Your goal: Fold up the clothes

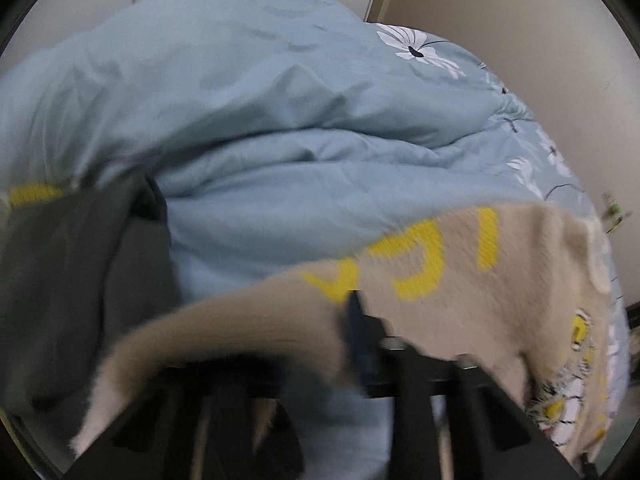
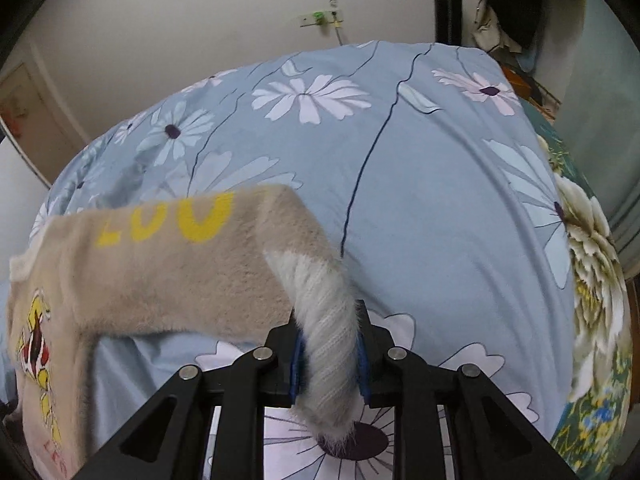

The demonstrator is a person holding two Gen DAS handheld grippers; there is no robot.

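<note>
A fuzzy beige sweater (image 1: pixel 472 292) with yellow letters and a cartoon print is held up over a blue floral bed. My left gripper (image 1: pixel 340 340) is shut on its beige sleeve (image 1: pixel 224 332), which drapes over the left finger; the view is blurred. In the right wrist view the sweater (image 2: pixel 168 264) stretches off to the left. My right gripper (image 2: pixel 330 344) is shut on its white ribbed cuff (image 2: pixel 328 332), which hangs down between the blue pads (image 2: pixel 298 364).
A rumpled blue duvet (image 1: pixel 260 120) is piled ahead of the left gripper. A dark garment (image 1: pixel 80 280) lies at its left. The floral bed sheet (image 2: pixel 420 200) spreads under the right gripper. A green floral blanket (image 2: pixel 592 280) lies along the right edge. Walls stand behind.
</note>
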